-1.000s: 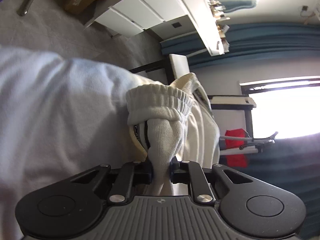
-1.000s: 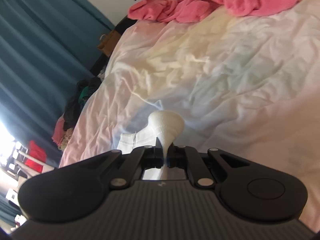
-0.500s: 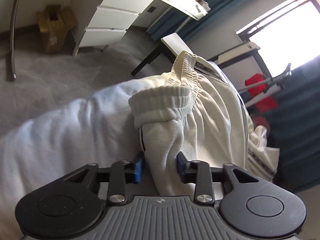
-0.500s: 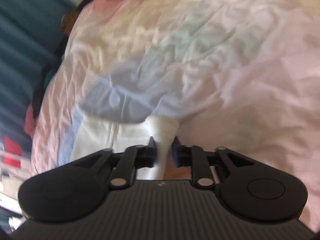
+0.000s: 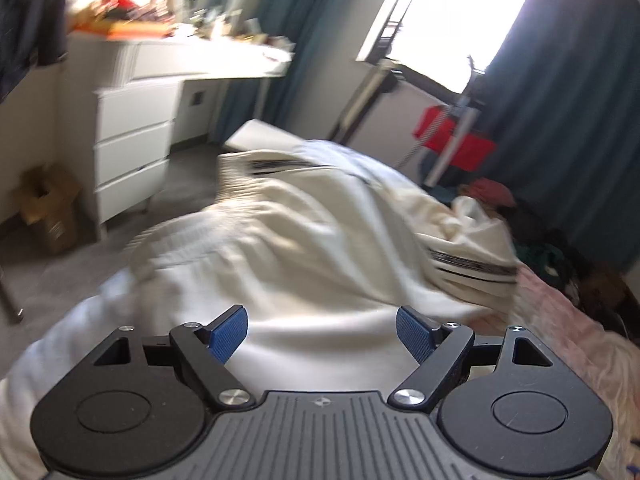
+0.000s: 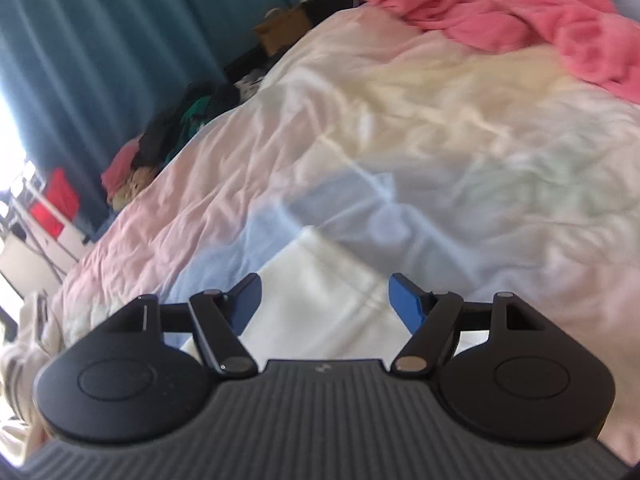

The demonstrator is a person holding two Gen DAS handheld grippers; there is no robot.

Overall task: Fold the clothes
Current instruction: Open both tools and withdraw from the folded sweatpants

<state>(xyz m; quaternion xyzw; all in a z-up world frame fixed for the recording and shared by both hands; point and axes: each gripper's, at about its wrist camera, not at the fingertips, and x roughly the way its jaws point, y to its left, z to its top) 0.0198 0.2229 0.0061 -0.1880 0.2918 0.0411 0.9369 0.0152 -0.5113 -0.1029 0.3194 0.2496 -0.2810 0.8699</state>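
From the left wrist, the left gripper (image 5: 322, 334) is hanging with its blue pads spread wide, gripping nothing, over the cream striped garment (image 5: 320, 240) that is lying rumpled on the bed (image 5: 568, 320). From the right wrist, the right gripper (image 6: 324, 300) is likewise gaping wide above the same garment's white fabric (image 6: 324, 312), which is resting on the pastel duvet (image 6: 460, 152); a pink blanket (image 6: 520, 24) is lying well apart.

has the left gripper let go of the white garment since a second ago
Yes. The left gripper now stands wide open and has pulled back; the white garment lies loose on the bed, nearer the white drawers.
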